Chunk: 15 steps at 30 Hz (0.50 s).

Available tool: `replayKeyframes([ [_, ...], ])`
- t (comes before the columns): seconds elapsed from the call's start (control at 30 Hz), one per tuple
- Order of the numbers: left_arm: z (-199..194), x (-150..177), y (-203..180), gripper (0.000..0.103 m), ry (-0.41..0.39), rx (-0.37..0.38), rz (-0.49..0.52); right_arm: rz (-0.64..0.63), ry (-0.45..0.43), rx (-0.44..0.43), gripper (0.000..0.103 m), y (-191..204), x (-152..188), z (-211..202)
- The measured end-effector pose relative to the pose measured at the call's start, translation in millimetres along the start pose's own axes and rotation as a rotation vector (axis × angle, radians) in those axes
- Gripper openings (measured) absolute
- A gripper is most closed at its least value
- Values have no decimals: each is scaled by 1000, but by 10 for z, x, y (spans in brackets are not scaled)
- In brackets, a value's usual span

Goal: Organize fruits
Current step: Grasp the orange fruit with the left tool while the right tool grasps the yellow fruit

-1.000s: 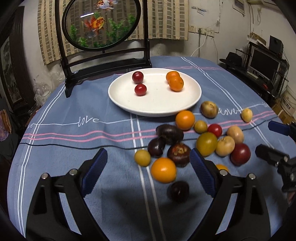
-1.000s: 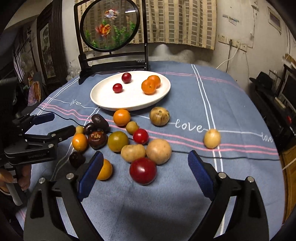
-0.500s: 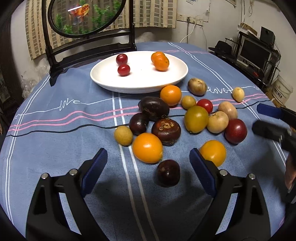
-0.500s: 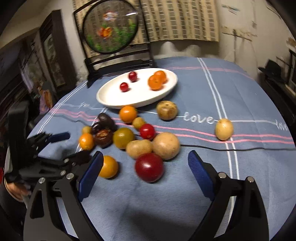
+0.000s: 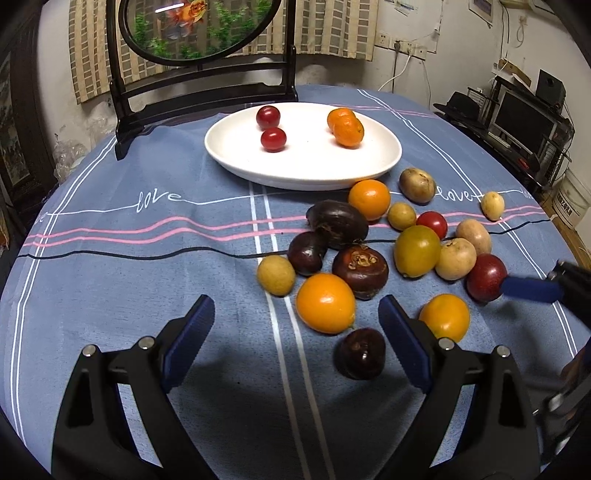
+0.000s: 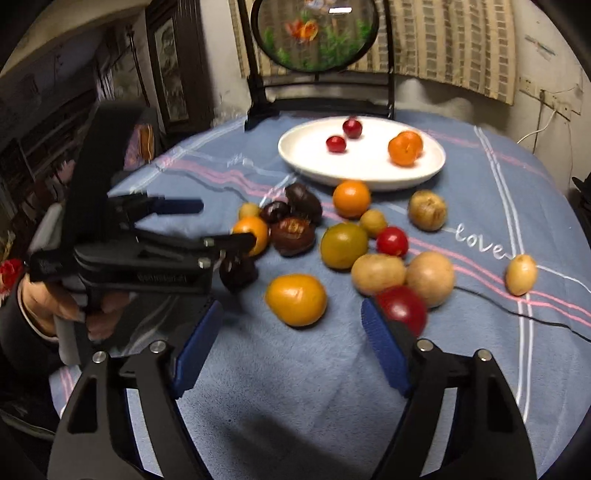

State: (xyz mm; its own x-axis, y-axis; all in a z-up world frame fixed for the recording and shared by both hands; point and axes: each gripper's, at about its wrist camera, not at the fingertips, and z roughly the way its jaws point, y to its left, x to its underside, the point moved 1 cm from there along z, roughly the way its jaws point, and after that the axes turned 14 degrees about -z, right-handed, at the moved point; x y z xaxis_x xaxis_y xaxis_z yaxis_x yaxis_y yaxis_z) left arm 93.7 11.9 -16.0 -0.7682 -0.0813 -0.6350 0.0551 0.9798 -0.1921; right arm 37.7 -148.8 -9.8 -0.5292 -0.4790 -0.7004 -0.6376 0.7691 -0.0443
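Your right gripper (image 6: pixel 291 339) has just been narrowing, jaws apart and empty, its right pad (image 6: pixel 382 347) just beside a dark red fruit (image 6: pixel 402 308). Your left gripper (image 5: pixel 295 343) gapes wide, holding nothing. The white plate (image 5: pixel 369 166) carries two red fruits and two oranges; sixteen fruits lie loose on the blue tablecloth (image 5: pixel 147 277), just ahead of both grippers.

goldfish screen (image 5: pixel 192 27): upright behind table | monitor (image 5: pixel 522 116): right shelf | curtain (image 5: pixel 332 29): back wall
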Motion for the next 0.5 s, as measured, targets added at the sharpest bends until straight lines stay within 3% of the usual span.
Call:
replayKeyframes([
  [0.1, 34, -19, 42, 92, 8, -11, -16, -8, 62, 30, 71, 51, -9, 130],
  [0.17, 42, -34, 84, 92, 10, -17, -33, 2, 89, 35, 58, 55, -34, 214],
  [0.3, 56, -62, 154, 92, 28, 1, -74, 33, 154, 71, 51, 24, -109, 398],
  [0.37, 65, -61, 165, 92, 37, 5, -83, 33, 154, 76, 45, 44, -138, 425],
  [0.5, 73, -41, 127, 92, 40, 18, -70, 56, 117, 66, 45, 29, -113, 422],
])
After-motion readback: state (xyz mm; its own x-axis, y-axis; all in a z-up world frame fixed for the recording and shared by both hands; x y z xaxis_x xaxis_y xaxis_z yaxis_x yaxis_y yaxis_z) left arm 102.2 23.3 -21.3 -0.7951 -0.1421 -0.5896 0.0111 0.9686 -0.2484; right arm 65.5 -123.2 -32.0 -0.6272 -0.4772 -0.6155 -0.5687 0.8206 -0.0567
